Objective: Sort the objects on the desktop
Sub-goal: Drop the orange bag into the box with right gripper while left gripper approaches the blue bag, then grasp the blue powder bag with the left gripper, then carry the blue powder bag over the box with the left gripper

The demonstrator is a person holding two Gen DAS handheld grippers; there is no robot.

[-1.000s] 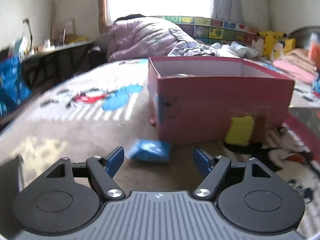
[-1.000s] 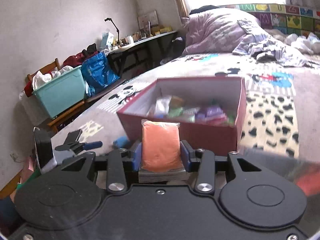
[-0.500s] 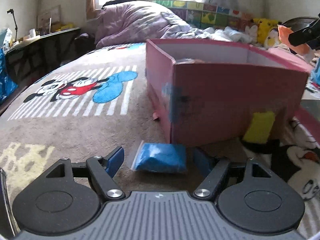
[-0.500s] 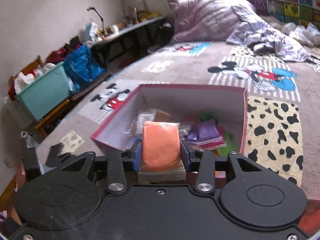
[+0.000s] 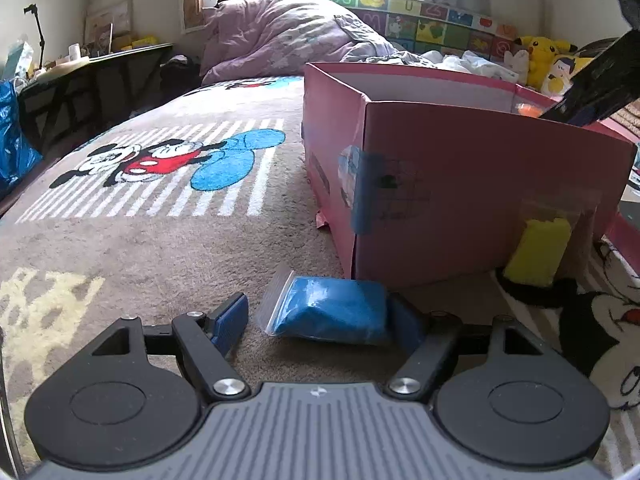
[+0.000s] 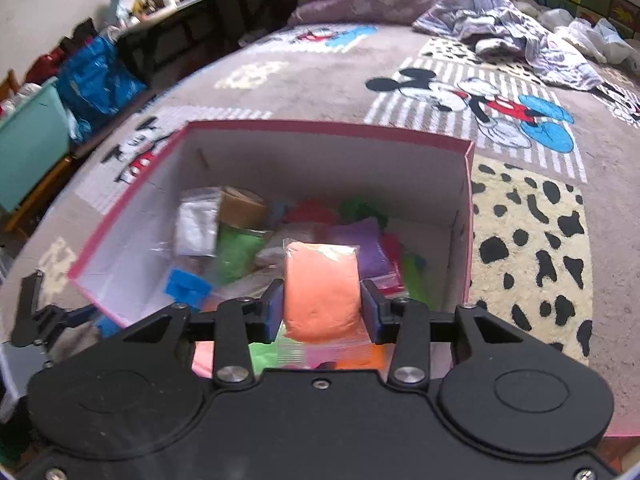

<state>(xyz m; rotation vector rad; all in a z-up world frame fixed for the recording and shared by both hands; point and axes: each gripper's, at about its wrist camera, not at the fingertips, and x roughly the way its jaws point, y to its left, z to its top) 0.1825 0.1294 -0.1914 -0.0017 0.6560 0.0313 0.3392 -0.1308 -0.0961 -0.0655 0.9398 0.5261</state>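
Pink cardboard box (image 6: 328,136) on a printed rug (image 5: 132,240), largest thing in view, already partly filled: clear, green, purple, blue and red packets heaped inside. Judged roughly past the middle of the sort, going by that heap. Left to do, as far as shown: three packets not yet in the box.

Orange packet (image 6: 320,288) pinched upright between the right tongs (image 6: 322,312), closed snugly on both its sides, hanging over the box's near end above the pile. Next step there likely just a release.

Blue packet (image 5: 332,312) flat on the rug, just beside the box's near corner. Left tongs (image 5: 320,320) spread wide and low around it: right finger touching or nearly touching the packet's right end, left finger well clear of its left end, so the packet sits off-centre toward the right. Nothing gripped yet. A small shift rightward probably wanted before closing.

Yellow packet (image 5: 538,252) leaning against the box's outer wall, to the right of the blue one, untouched and well apart from both tongs.
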